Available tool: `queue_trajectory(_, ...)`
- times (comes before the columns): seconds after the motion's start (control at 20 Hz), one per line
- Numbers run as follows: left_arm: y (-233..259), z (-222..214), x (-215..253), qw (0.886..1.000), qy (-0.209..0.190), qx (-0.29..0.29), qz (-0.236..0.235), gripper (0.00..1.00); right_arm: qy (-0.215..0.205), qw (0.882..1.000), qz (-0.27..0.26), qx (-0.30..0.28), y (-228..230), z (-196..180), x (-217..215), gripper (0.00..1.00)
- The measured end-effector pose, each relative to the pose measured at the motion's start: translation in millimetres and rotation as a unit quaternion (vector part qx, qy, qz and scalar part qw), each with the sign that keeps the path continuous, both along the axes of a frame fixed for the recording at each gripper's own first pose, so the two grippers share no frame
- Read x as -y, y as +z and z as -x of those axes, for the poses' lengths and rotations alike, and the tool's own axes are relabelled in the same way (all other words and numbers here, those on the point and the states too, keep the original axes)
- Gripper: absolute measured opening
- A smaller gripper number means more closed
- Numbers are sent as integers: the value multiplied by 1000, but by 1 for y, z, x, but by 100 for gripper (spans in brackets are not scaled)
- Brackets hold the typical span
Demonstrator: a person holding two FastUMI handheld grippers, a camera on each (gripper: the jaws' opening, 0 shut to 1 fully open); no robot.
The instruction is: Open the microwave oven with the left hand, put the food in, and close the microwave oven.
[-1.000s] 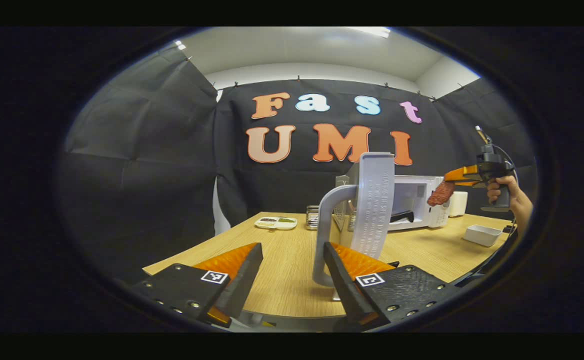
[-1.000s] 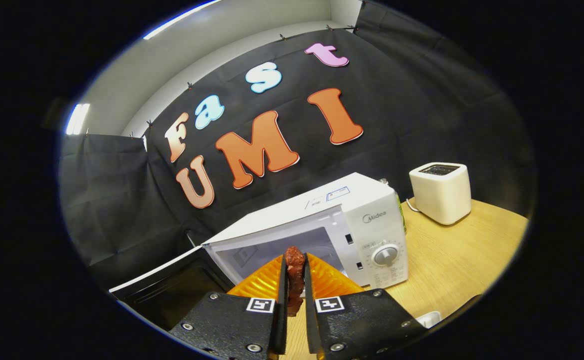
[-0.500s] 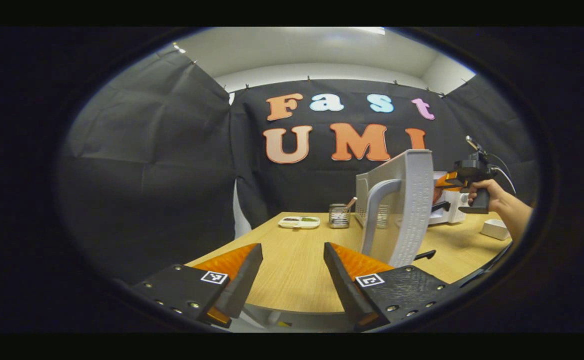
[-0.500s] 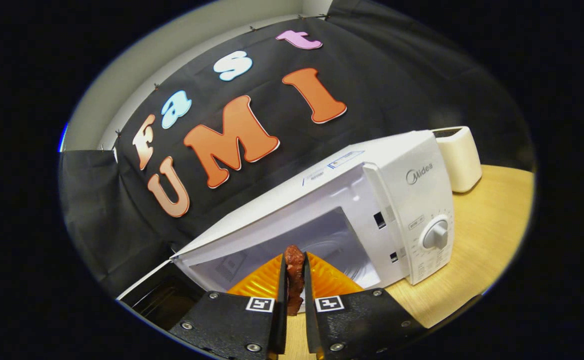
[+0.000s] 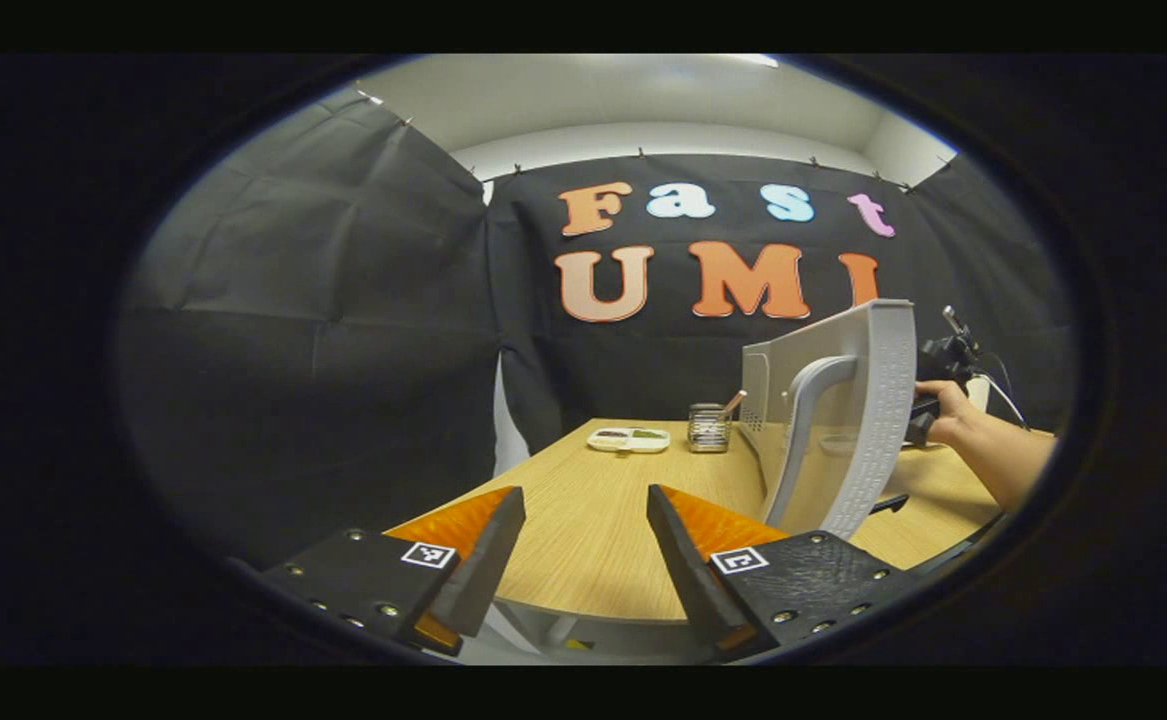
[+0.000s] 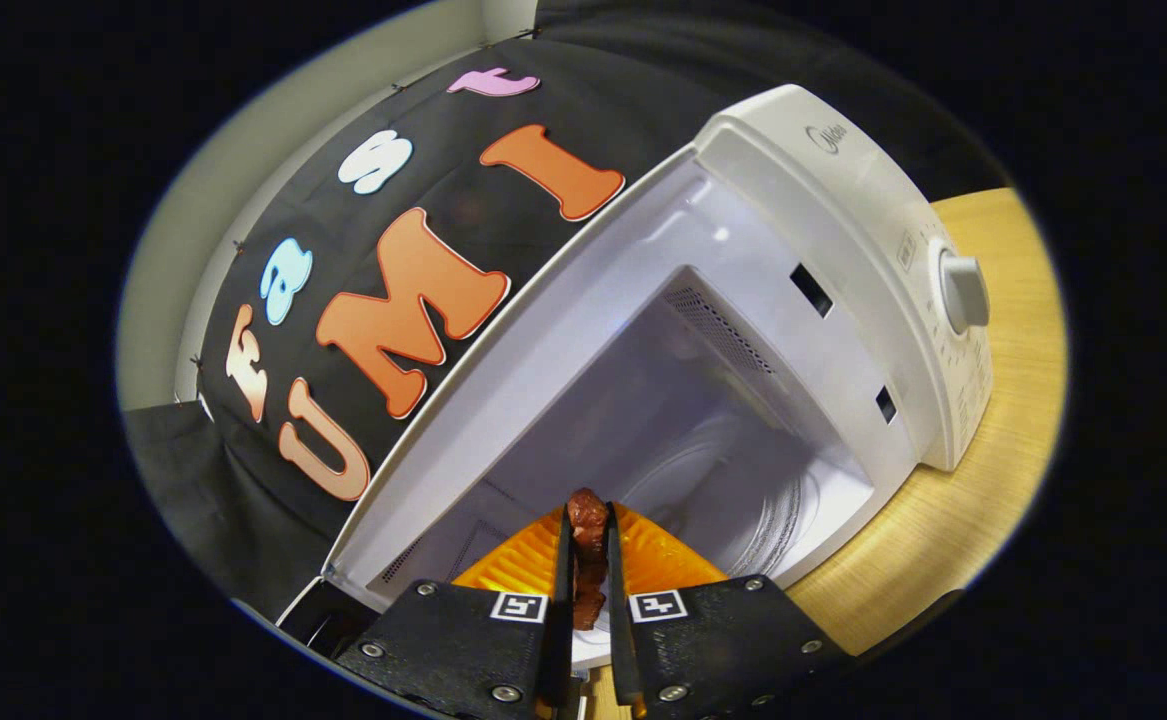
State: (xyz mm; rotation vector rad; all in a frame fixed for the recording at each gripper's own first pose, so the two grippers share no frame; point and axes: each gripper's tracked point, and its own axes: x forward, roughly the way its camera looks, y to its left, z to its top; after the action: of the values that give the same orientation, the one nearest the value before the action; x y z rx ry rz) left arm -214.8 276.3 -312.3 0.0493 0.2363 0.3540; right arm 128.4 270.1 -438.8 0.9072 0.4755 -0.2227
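The microwave (image 6: 843,300) stands on the wooden bench (image 5: 593,530) with its door (image 5: 858,420) swung wide open; in the left gripper view the door is seen edge-on, its curved handle (image 5: 803,420) facing the camera. In the right gripper view the oven's pale cavity gapes just ahead, the round glass turntable (image 6: 733,500) lying on its floor and the dial (image 6: 963,292) on the control panel to the right of the opening. The right hand-held gripper (image 6: 588,560) is clenched on the food (image 6: 588,545), a dark reddish-brown lump pinched upright between both fingers, and it is held at the mouth of the microwave, in front of the turntable and above the lower lip of the opening; whether the food has crossed the threshold I cannot tell. The left hand-held gripper (image 5: 575,555) is released, its fingers spread wide apart with nothing between them, hanging over the near edge of the bench, to the left of the microwave door and clear of the handle. Beyond the door, in the left gripper view, a hand (image 5: 943,410) and forearm reach toward the microwave from the right. To the left of the microwave, farther back on the bench, stand a small wire cup (image 5: 708,428) with something poking out of it and a shallow white tray (image 5: 628,439).
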Motion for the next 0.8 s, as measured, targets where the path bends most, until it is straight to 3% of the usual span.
queue_trajectory(0.45, 1, 19, -14, 1000, 25, -7, 1, 77, -78, 997, -5, -15, -46, -30, 7, 16)
queue_trajectory(0.8, 4, 27, -15, 999, 31, -12, -8, 77, -111, 994, 6, -19, -61, -44, -6, 16)
